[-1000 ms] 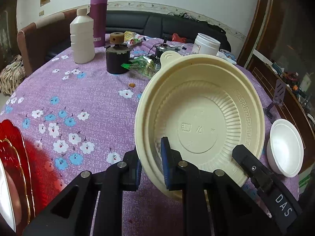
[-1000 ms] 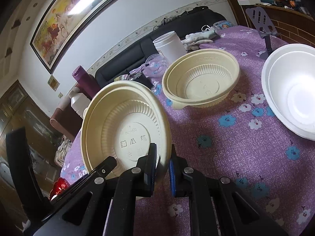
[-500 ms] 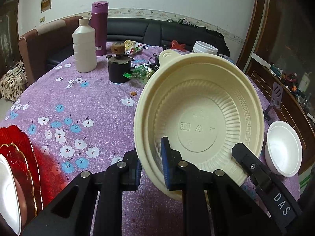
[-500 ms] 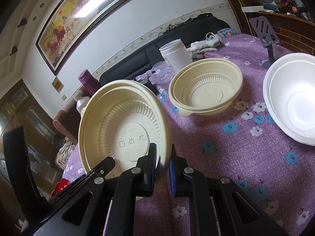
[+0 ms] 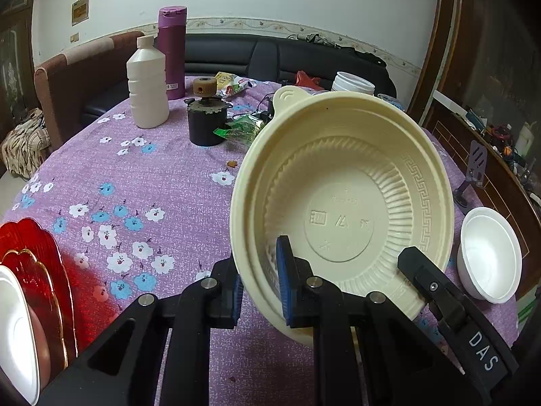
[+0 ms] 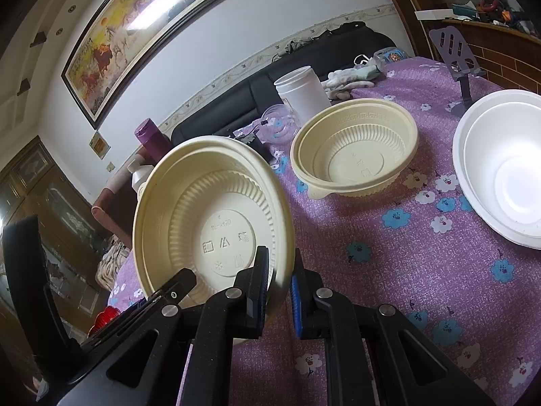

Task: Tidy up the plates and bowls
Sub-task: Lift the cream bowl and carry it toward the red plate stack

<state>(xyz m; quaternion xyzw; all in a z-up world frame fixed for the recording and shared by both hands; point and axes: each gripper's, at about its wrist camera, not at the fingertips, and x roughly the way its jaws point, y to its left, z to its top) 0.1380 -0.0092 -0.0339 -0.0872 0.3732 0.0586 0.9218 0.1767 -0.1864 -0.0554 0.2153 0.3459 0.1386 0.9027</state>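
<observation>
**Both bowls lifted and carried, neither yet set down**

Over the last second little changed in the grips, and the views drifted only slightly. The left gripper (image 5: 260, 277) stayed narrowly clamped on the near rim of a cream bowl (image 5: 341, 209), one pad inside the wall and one outside. The bowl was tilted up towards the camera and clear of the purple tablecloth (image 5: 135, 176). In the left wrist view the far clutter slid lower and the stack of red plates (image 5: 37, 260) at 8 o'clock, with a white plate (image 5: 13, 321) in front of it, came further into view. That suggested the hand had risen or tipped a little.

The right gripper (image 6: 279, 270) likewise kept its jaws pinched on the rim of a second cream bowl (image 6: 209, 216), held on edge at 9 o'clock in its own view. A third cream bowl (image 6: 355, 152) sat upright on the cloth at 1 o'clock and looked a touch nearer than before. A white foam bowl (image 6: 507, 165) lay at 3 o'clock, well apart from it.

My reading was that the task stood in mid-carry, with two like bowls in hand and a matching one waiting on the table. Nesting them there seemed the likely aim. Each tilted bowl would need levelling first, or its rim might catch the resting bowl's wall.
</observation>
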